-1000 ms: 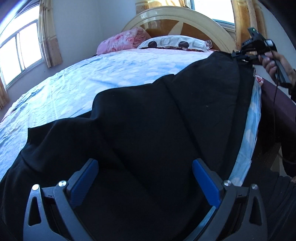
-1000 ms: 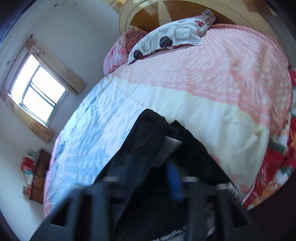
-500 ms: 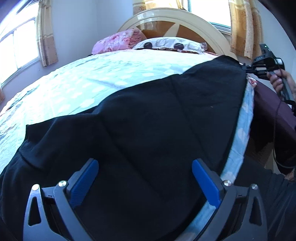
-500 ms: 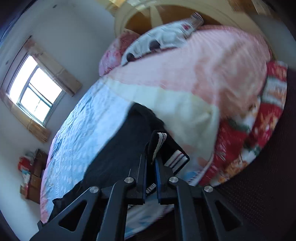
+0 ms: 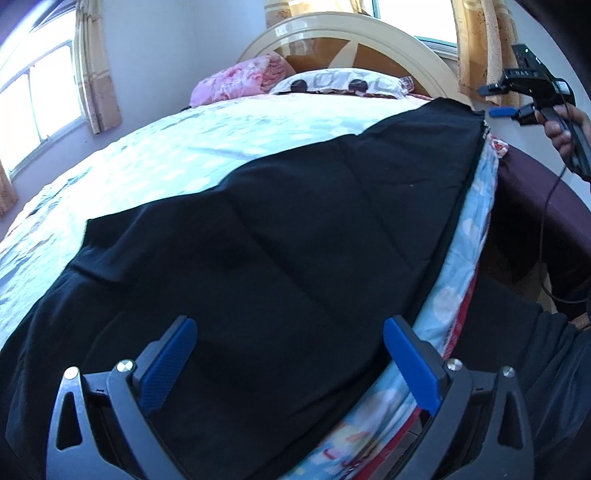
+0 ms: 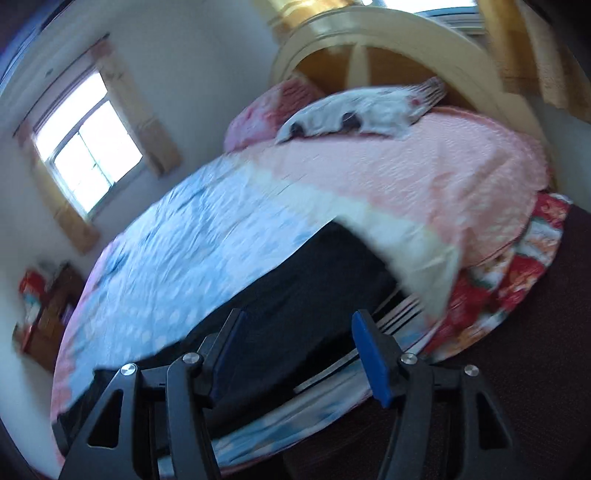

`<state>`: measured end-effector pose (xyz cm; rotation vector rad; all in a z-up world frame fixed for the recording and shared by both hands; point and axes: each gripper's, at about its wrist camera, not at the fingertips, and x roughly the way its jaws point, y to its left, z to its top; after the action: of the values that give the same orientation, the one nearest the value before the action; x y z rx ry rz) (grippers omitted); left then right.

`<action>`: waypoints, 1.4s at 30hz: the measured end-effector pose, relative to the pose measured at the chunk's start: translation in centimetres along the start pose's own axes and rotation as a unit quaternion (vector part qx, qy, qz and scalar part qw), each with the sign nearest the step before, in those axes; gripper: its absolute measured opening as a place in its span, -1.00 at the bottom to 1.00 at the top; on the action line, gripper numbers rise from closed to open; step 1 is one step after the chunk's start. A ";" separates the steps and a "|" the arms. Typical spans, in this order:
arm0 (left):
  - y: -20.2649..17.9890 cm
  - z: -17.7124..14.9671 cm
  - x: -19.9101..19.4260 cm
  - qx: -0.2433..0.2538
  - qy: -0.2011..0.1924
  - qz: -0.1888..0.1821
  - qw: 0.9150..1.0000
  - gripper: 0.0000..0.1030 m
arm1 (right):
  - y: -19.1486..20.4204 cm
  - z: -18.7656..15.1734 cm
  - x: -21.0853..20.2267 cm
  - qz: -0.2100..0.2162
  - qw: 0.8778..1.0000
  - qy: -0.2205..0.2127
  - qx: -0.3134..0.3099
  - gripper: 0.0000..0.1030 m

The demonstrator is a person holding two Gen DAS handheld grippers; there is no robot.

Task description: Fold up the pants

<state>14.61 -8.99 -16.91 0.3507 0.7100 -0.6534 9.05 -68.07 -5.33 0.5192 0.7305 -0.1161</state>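
The black pants (image 5: 295, 229) lie spread flat along the near edge of the bed, over the light blue bedspread (image 5: 207, 147). My left gripper (image 5: 291, 354) hovers low over their near end, open, its blue pads (image 5: 173, 354) wide apart and pressing nothing. At the far end a hand holds my right gripper (image 5: 493, 100) just off the pants' corner. In the right wrist view the right gripper (image 6: 299, 343) has its jaws opening, with nothing pinched. The pants (image 6: 314, 277) lie below it, with a white-striped edge (image 6: 402, 310) showing.
Two pillows (image 5: 340, 79) rest against the cream headboard (image 5: 369, 33). A pink blanket (image 6: 424, 173) covers the bed's far part. A dark maroon bed rail (image 5: 535, 192) runs along the right side. Windows with curtains (image 5: 96, 74) stand at left, and a wooden cabinet (image 6: 48, 314) stands by the far wall.
The right gripper, shut on the pants' striped end a moment ago, has let go and opened, drawing back to the right. The pants now lie flatter and stretched out.
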 end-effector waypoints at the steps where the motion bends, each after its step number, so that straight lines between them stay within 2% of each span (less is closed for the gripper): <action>1: 0.2 -0.2 0.0 -0.004 0.000 -0.003 1.000 1.00 | 0.0 -0.4 0.9 0.009 1.000 0.015 0.011 0.16; 3: 0.4 -0.4 -0.1 -0.013 -0.001 -0.006 1.000 0.98 | -0.7 -1.3 2.0 0.000 0.999 0.032 0.032 -0.01; 6: 0.4 -1.0 -0.4 -0.015 -0.007 -0.014 1.000 0.98 | -3.0 -1.5 2.7 -0.008 0.996 0.035 0.077 -0.07; 10: 0.1 -1.2 -0.1 -0.011 -0.016 -0.010 1.000 0.98 | -4.6 -1.6 3.5 -0.006 0.993 0.044 0.107 -0.33; 11: 0.1 -1.1 -0.1 -0.012 -0.017 -0.010 1.000 0.98 | -4.5 -1.7 3.5 -0.001 0.993 0.043 0.107 -0.51; 14: 0.1 -1.1 -0.1 -0.013 -0.018 -0.014 1.000 0.98 | -3.2 -1.5 3.0 0.008 0.997 0.029 0.075 -0.87; 17: 0.0 -1.1 -0.1 -0.004 -0.017 -0.012 1.000 0.98 | -2.5 -1.4 2.8 0.004 0.998 0.024 0.061 -0.95; 24: 0.5 -1.4 -0.6 -0.011 -0.023 -0.026 0.999 0.98 | -4.5 -2.5 3.2 -0.005 0.996 0.038 0.083 -0.96; 27: 0.7 -1.2 -1.1 -0.016 -0.024 -0.032 0.999 0.98 | -3.8 -2.4 3.2 -0.017 0.997 0.039 0.061 -0.94; 28: 0.8 -1.1 -1.5 -0.019 -0.029 -0.033 0.999 0.98 | -3.7 -2.3 3.0 -0.023 0.997 0.040 0.058 -0.86; 31: 1.3 -0.5 -2.9 -0.037 -0.052 -0.037 0.997 0.98 | -3.1 -2.1 0.8 -0.072 0.996 0.027 0.047 -0.01; 33: 1.7 0.0 -3.3 -0.047 -0.066 -0.027 0.996 1.00 | -1.4 -2.1 -1.2 -0.096 0.995 -0.012 0.016 0.00; 34: 1.9 0.3 -3.1 -0.049 -0.065 -0.017 0.997 1.00 | 0.0 -2.2 -1.8 -0.090 0.995 -0.029 -0.005 0.00; 36: 2.2 0.6 -2.3 -0.046 -0.054 0.005 0.997 1.00 | 3.3 -2.8 -1.4 -0.033 0.998 -0.027 -0.049 0.00; 38: 2.3 0.7 -1.3 -0.047 -0.036 0.024 0.998 0.99 | 6.8 -4.1 1.0 0.029 0.995 0.011 -0.098 0.00; 40: 2.6 0.5 0.0 -0.056 -0.005 0.028 0.998 0.99 | 9.4 -5.9 3.8 0.078 0.988 0.057 -0.121 0.00; 41: 2.7 0.4 0.4 -0.062 0.005 0.026 0.998 0.99 | 10.4 -6.9 5.4 0.101 0.983 0.087 -0.128 0.00; 42: 2.8 0.5 0.5 -0.067 0.007 0.024 0.997 0.99 | 11.1 -8.0 7.2 0.105 0.978 0.119 -0.136 0.00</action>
<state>16.97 -7.33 -16.69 0.2477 0.7521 -0.5544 12.60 -53.93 -10.53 0.3485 0.9030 0.2455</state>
